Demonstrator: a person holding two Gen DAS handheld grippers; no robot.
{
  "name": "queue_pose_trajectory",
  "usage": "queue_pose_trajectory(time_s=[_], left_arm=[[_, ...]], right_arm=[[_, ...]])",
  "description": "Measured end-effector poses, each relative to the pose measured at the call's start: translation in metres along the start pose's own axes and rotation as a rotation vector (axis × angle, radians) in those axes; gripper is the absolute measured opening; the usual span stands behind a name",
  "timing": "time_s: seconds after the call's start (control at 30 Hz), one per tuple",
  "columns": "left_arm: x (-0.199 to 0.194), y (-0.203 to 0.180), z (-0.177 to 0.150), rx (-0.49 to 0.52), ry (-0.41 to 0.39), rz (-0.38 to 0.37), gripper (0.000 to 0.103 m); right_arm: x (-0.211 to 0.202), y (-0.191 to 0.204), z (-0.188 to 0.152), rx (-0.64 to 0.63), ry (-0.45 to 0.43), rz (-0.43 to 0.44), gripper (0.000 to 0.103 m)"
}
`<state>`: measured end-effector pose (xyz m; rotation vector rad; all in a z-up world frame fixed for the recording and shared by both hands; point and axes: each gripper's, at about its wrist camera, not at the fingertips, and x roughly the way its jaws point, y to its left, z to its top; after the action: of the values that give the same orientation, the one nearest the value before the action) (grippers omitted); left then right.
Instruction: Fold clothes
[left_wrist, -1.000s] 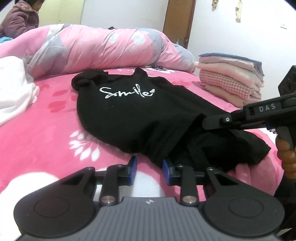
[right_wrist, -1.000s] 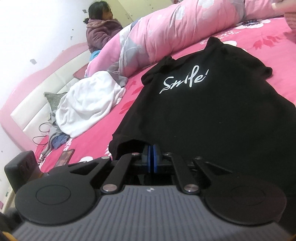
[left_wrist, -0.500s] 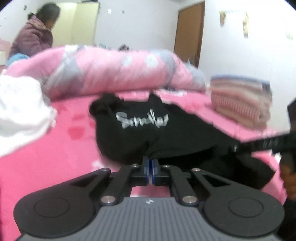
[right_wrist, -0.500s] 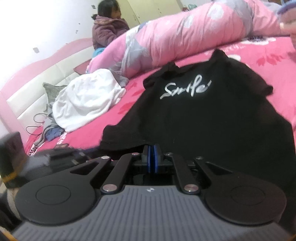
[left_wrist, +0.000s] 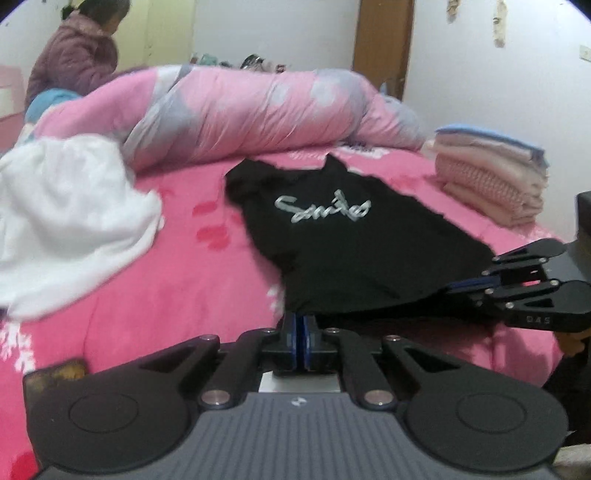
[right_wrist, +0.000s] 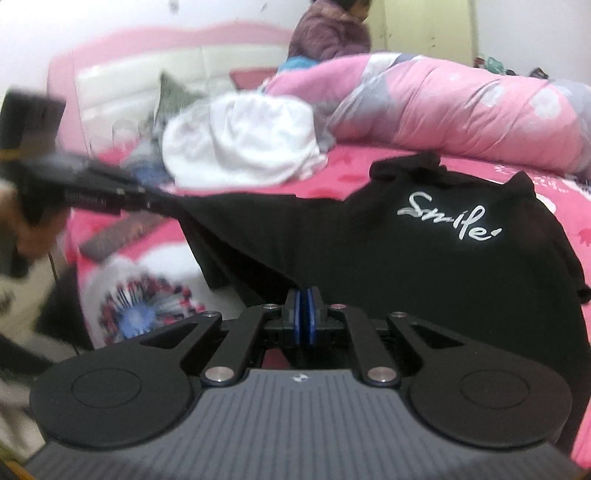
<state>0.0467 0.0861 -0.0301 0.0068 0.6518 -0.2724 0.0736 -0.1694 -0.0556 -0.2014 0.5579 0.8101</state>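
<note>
One pink floral bed (left_wrist: 177, 295), white walls (left_wrist: 280, 33)

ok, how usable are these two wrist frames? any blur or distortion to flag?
Left wrist view: soft all over, the print on the black shirt smeared past reading, the white garment blown out, fisheye bending the walls. Right wrist view: the print reads clearly, but the left gripper and the bedding at the left edge are streaked; the right gripper is sharp.

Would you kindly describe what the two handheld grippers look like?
Both match: the left gripper and right gripper have matte black linkage arms with silver pivot pins, blue pads, a ribbed grey body and two round black discs. The right one carries small pale lettering on its side.
</note>
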Motion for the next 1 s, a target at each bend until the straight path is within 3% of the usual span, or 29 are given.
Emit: queue_pose_trajectory(time_s=[0.23,0.33,0.4,0.43,0.5,0.57,0.7,0.87,0.93,1.0], left_arm=[[-0.004,0.008,-0.026,-0.045,0.007,-0.011,0.043],[-0.007,0.007,-0.034,-0.061,0.001,-0.009,0.048],[-0.007,0.005,-0.037,-0.076,0.001,-0.009,0.049],[-0.007,0.004,-0.038,-0.081,0.000,-0.006,0.049],[-0.008,0.002,-0.041,-0.086,-0.001,0.007,0.051],[-0.010,0.000,-0.044,-0.091,-0.002,0.024,0.052],[-0.014,-0.001,-0.052,-0.114,-0.003,0.054,0.055],[-0.018,-0.008,-0.061,-0.105,-0.014,0.071,0.056],[-0.016,-0.012,-0.064,-0.096,-0.012,0.067,0.059],[-0.013,-0.015,-0.065,-0.085,-0.011,0.064,0.060]], right_arm=[[0.006,0.010,-0.008,-0.102,0.096,-0.117,0.004],[-0.002,0.011,-0.008,-0.112,0.099,-0.148,0.004],[-0.007,0.016,-0.003,-0.127,0.075,-0.117,0.006],[-0.008,0.021,0.000,-0.145,0.061,-0.091,0.008],[-0.006,0.032,0.005,-0.186,0.041,-0.046,0.028],[0.003,0.046,0.008,-0.242,0.037,-0.011,0.040],[0.031,0.077,0.011,-0.383,0.058,0.030,0.048],[0.063,0.095,0.008,-0.472,0.103,0.022,0.044],[0.067,0.091,0.010,-0.439,0.108,0.012,0.029],[0.069,0.086,0.013,-0.397,0.110,0.002,0.007]])
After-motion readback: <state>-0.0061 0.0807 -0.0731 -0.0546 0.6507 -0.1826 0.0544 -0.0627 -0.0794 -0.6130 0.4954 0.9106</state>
